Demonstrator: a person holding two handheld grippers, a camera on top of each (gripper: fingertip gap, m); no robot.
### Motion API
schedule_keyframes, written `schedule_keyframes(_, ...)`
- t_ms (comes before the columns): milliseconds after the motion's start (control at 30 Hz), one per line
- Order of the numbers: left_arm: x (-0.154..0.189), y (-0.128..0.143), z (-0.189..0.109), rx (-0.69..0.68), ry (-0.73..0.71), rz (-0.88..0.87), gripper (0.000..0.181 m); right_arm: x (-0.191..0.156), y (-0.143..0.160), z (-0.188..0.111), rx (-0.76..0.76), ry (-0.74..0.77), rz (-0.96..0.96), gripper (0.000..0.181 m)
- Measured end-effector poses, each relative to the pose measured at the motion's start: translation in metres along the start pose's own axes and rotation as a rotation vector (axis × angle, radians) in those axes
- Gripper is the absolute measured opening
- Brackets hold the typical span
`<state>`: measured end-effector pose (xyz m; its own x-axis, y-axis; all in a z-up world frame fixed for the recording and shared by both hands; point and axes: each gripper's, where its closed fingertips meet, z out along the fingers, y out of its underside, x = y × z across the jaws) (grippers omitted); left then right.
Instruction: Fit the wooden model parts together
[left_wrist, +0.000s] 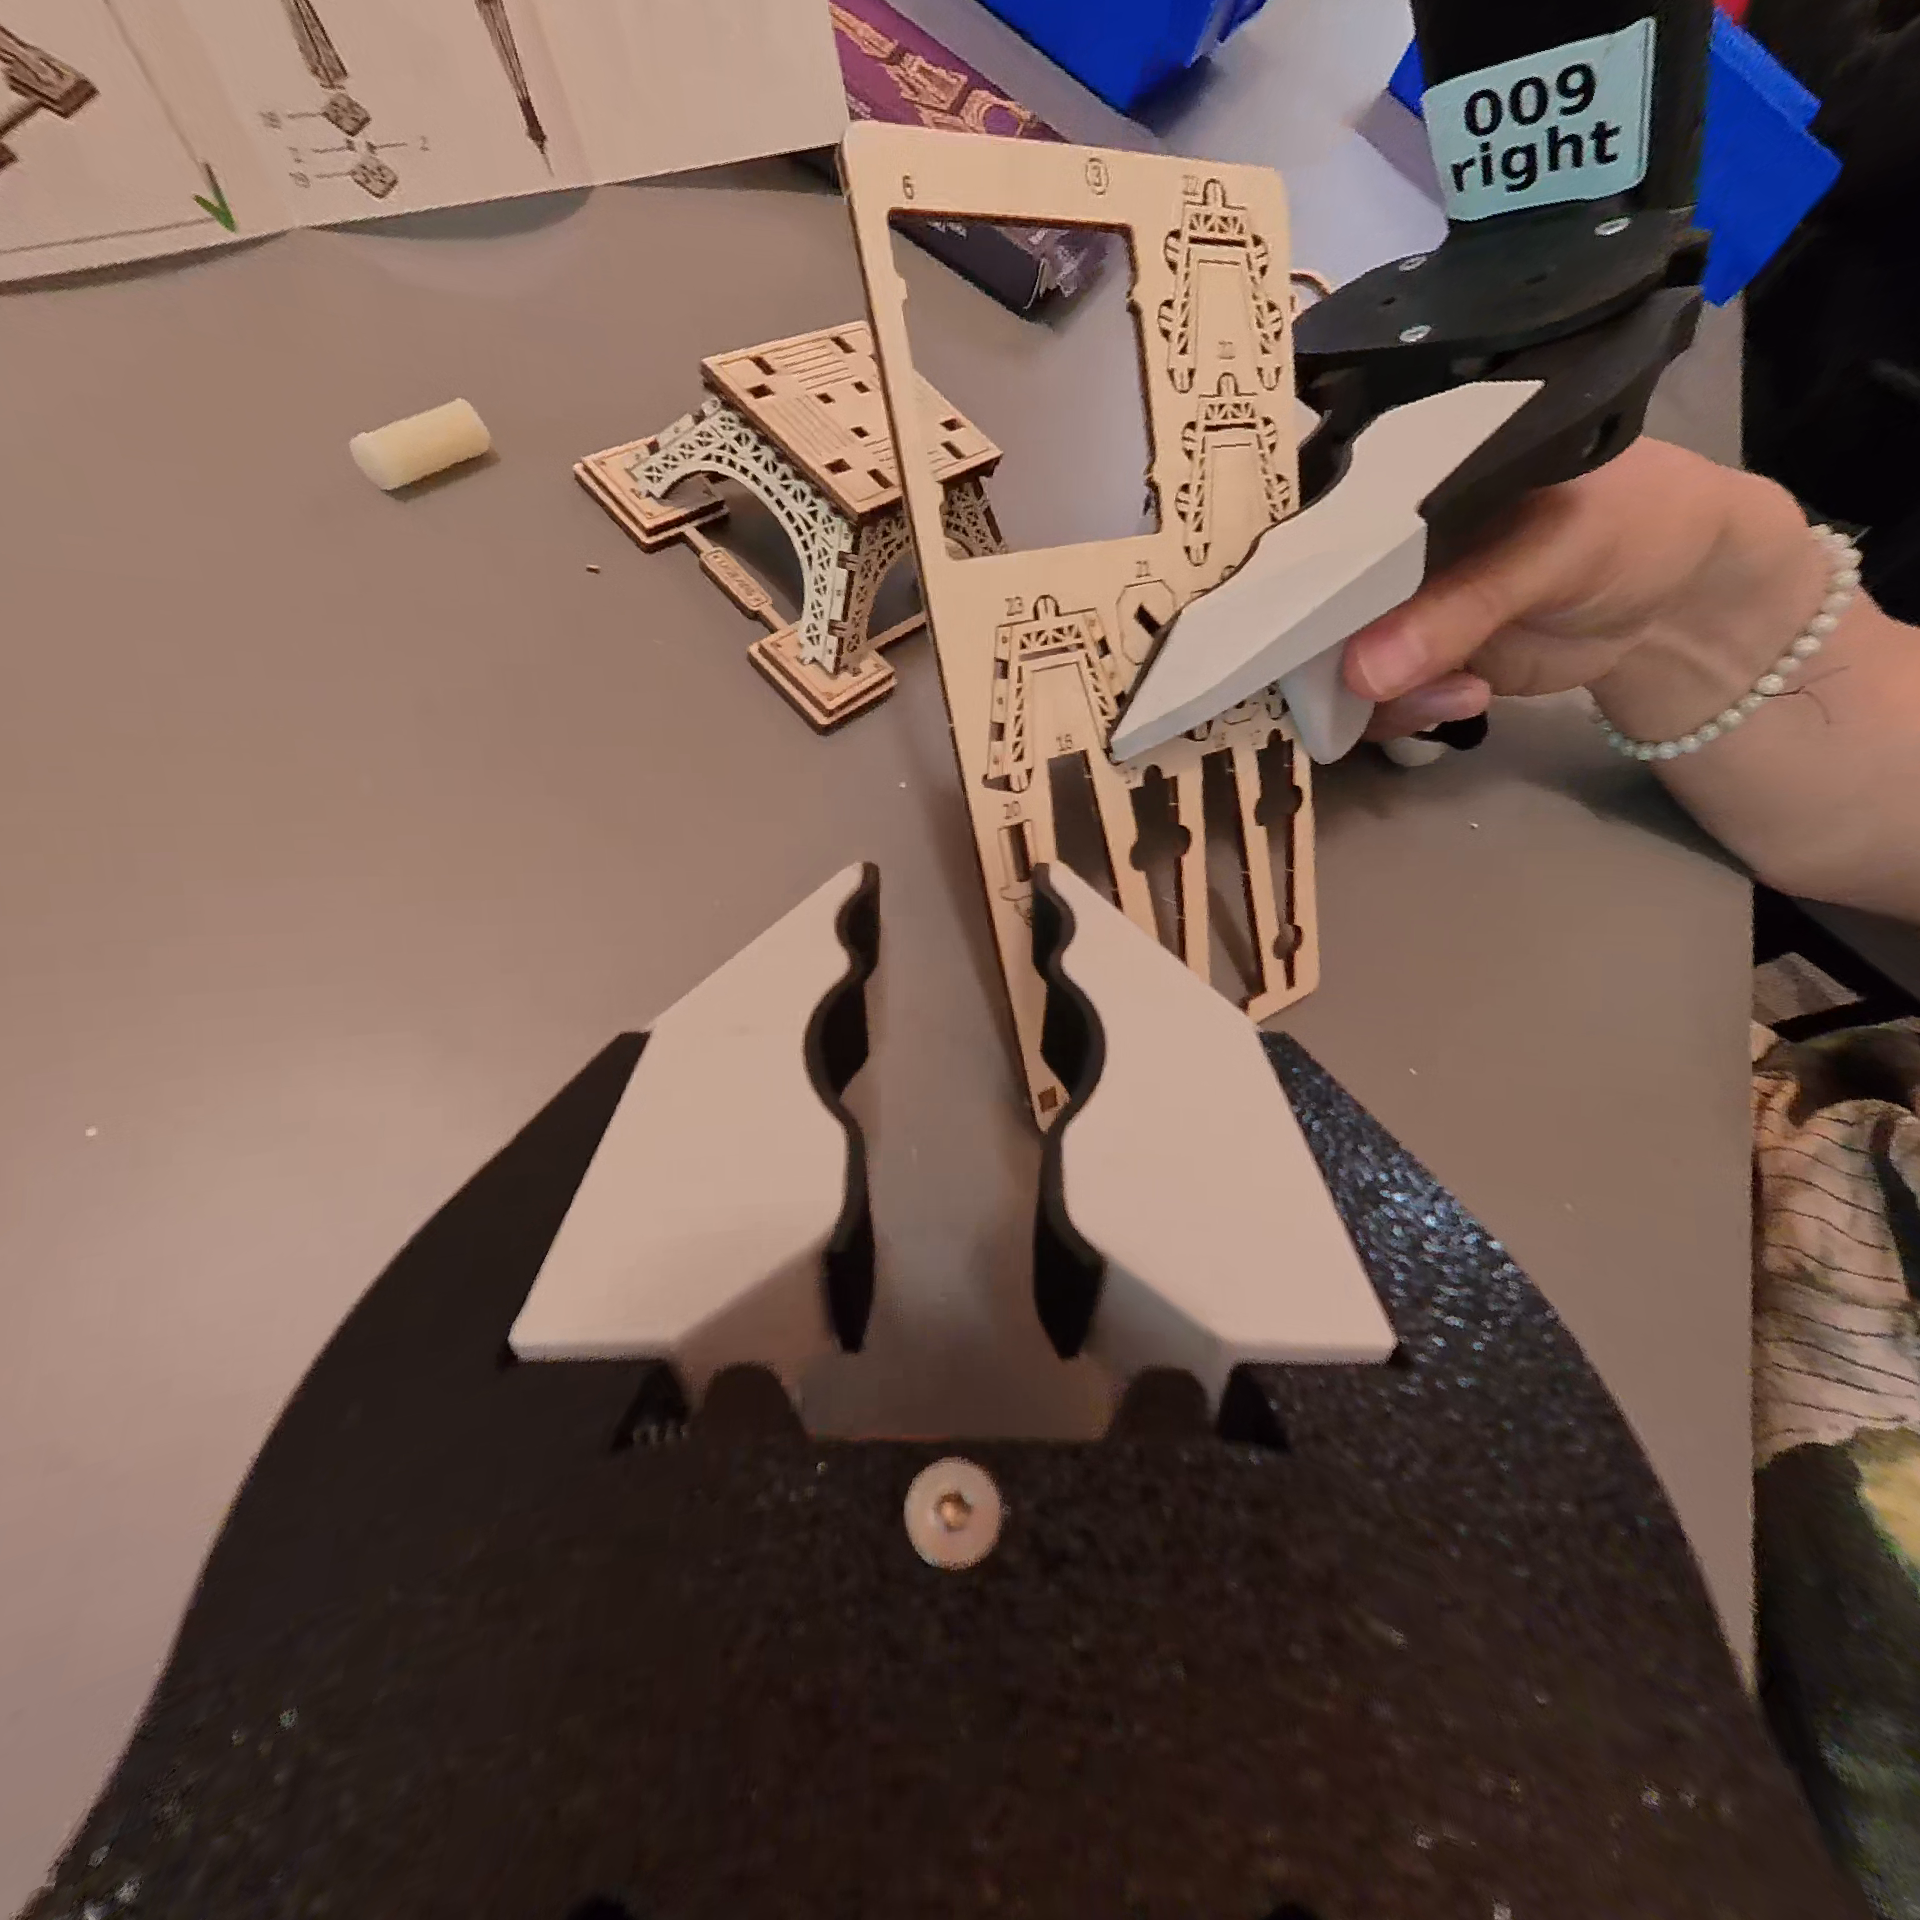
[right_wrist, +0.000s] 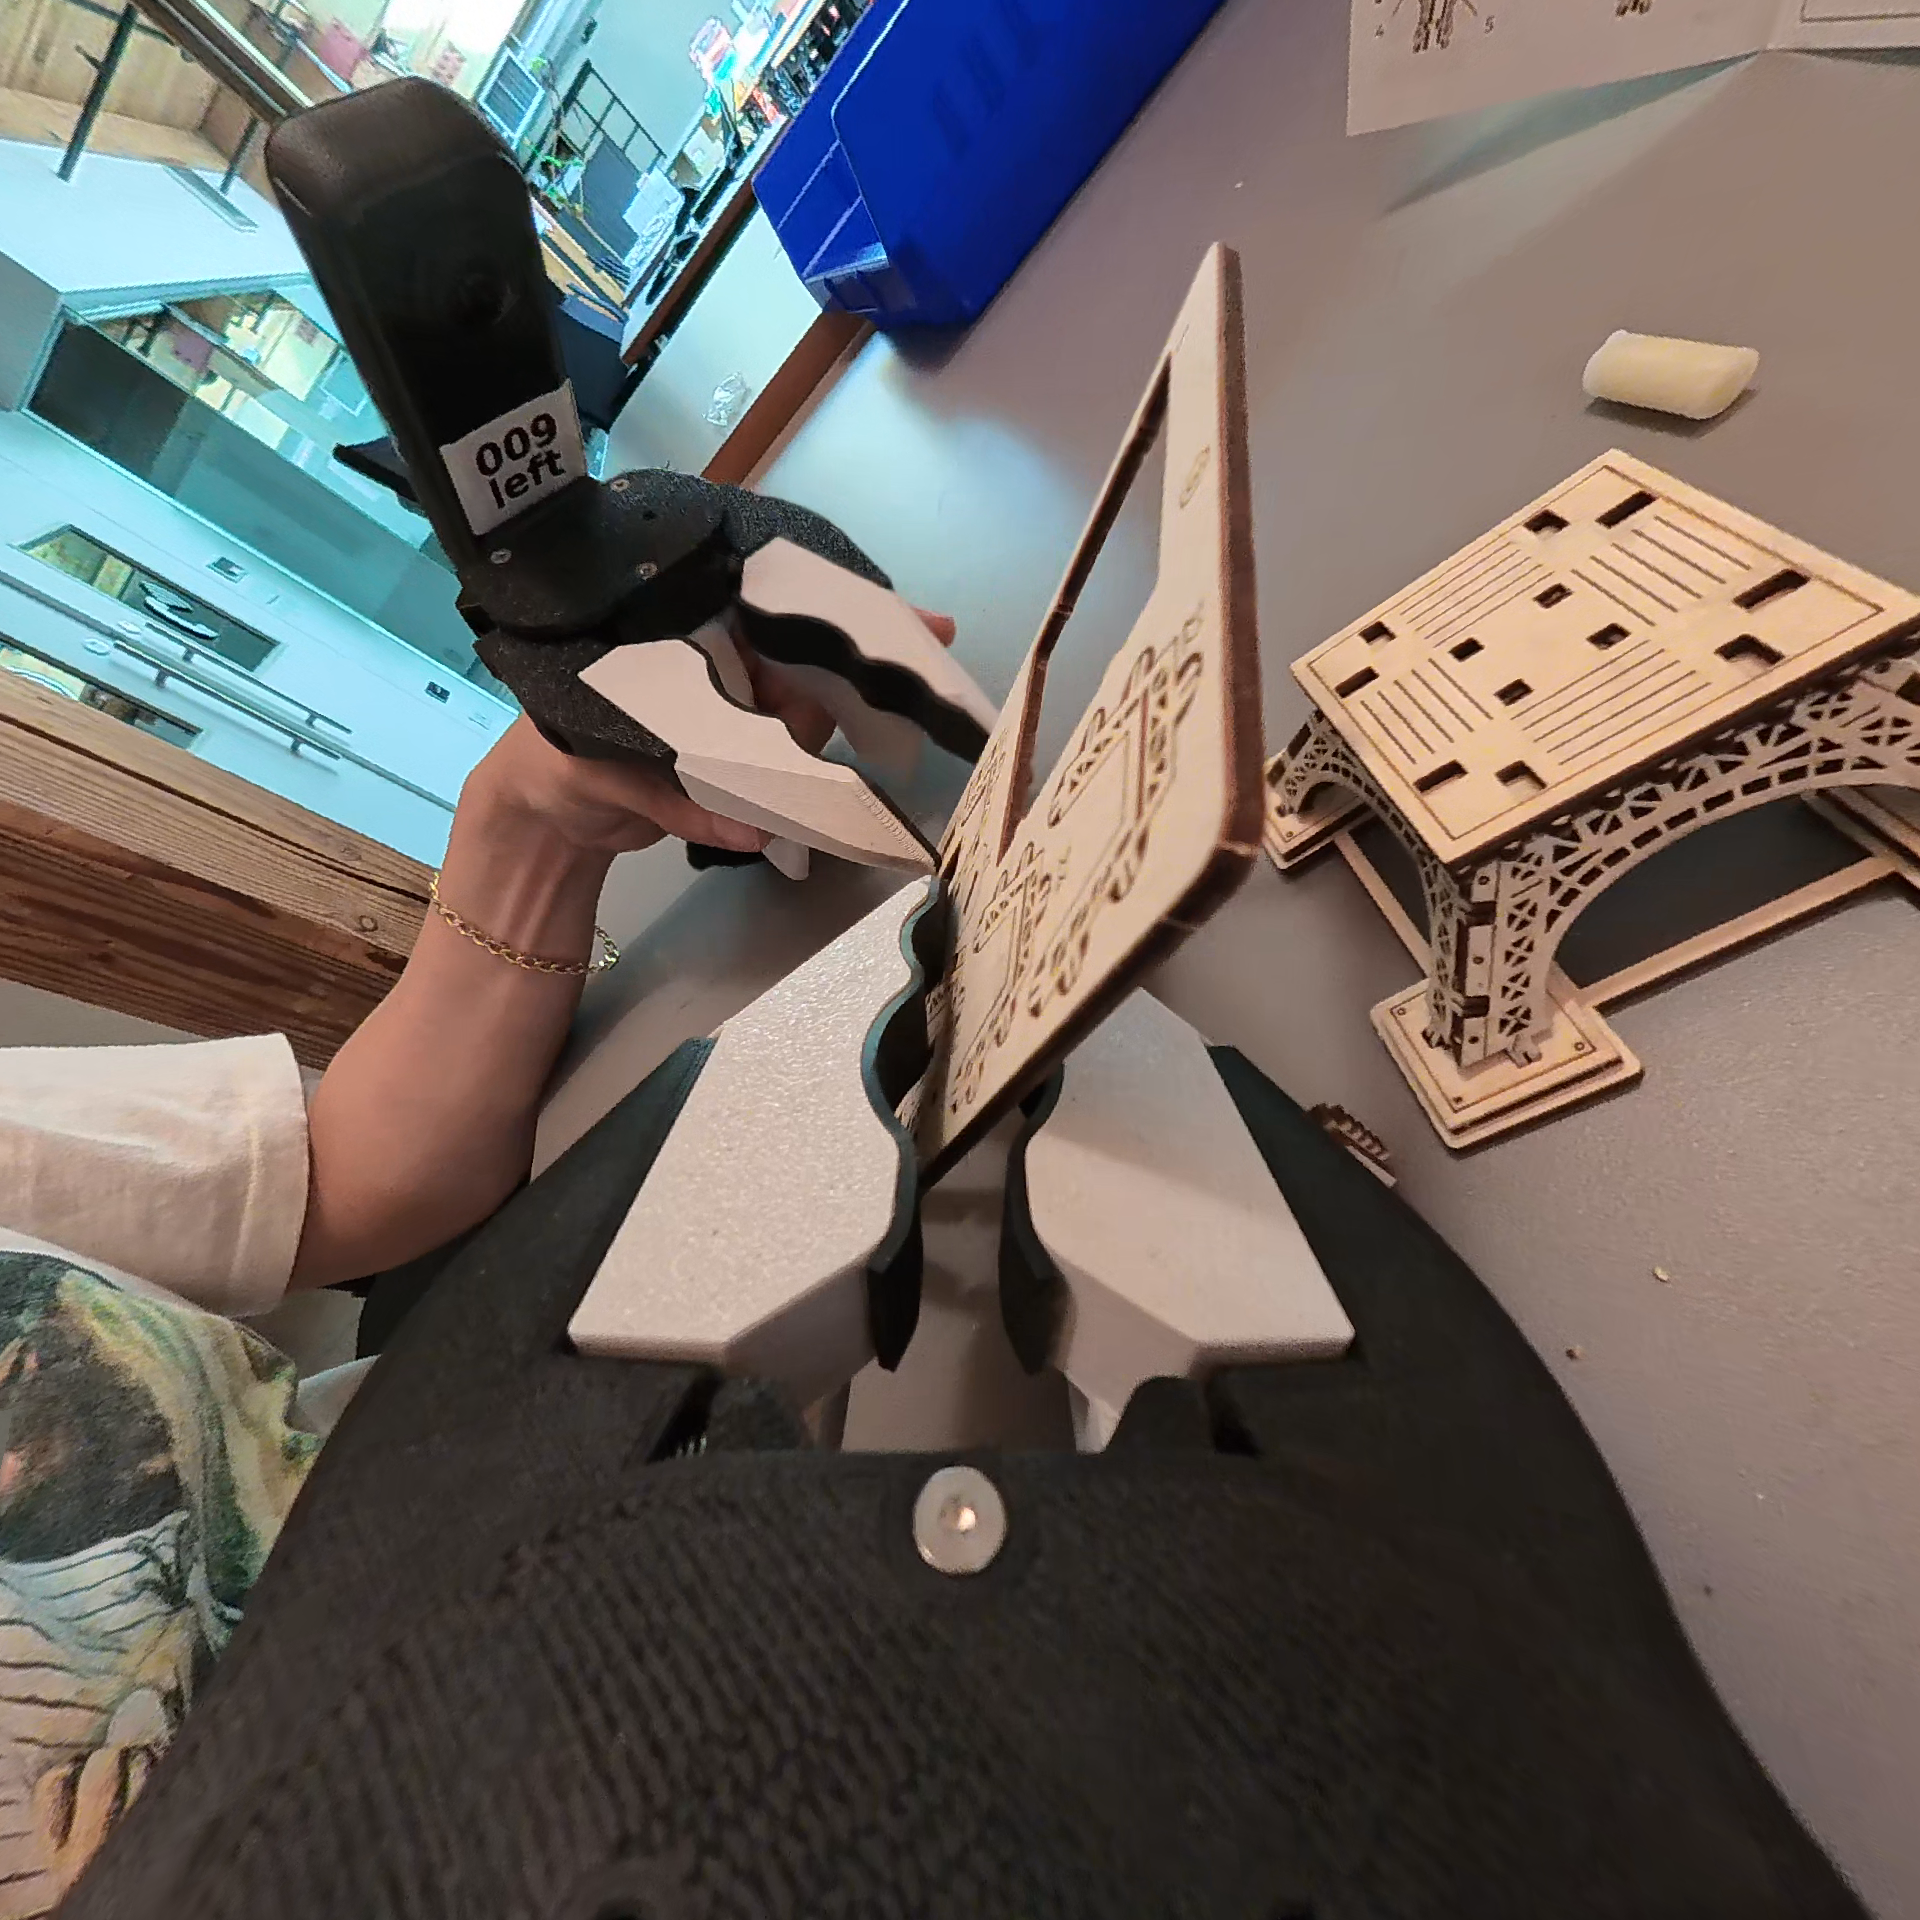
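1. The parts sheet (right_wrist: 1122, 769) stood upright between the right gripper's (right_wrist: 977, 997) fingers.
2. The left gripper (left_wrist: 951, 894) sat just beside the sheet's lower corner.
3. The tower base (left_wrist: 800, 520) lay beyond both grippers, the small block (left_wrist: 421, 445) farther left.

Left gripper (left_wrist: 951, 894): black speckled body, pale grey wedge fingers with wavy black pads, one silver screw at centre.
Right gripper (right_wrist: 971, 997): black ribbed body, same grey fingers, one silver screw.
Handles: black, each with a pale label.
Left wrist: thin gold chain bracelet (right_wrist: 520, 951), white sleeve (right_wrist: 145, 1153).
Right wrist: pearl bead bracelet (left_wrist: 1756, 665).
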<state>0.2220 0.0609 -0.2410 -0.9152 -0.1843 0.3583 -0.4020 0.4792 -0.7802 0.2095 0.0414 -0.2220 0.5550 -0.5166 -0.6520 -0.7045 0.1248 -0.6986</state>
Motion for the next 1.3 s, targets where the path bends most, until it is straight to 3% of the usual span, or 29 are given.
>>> schedule_keyframes(133, 0.0093, 0.0011, 0.0015, 0.002, 0.086, -0.076, 0.009, 0.001, 0.0003, 0.0002, -0.002, 0.011, -0.005, 0.003)
schedule_keyframes(833, 0.0064, 0.0035, 0.0055, -0.008, 0.042, -0.107, 0.009, 0.0077, 0.002, 0.0014, -0.015, 0.039, 0.032, 0.004)
schedule_keyframes(1300, 0.0086, 0.0004, 0.002, -0.014, 0.023, -0.018, 0.009, 0.0021, 0.0005, 0.0003, -0.002, 0.034, -0.016, 0.004)
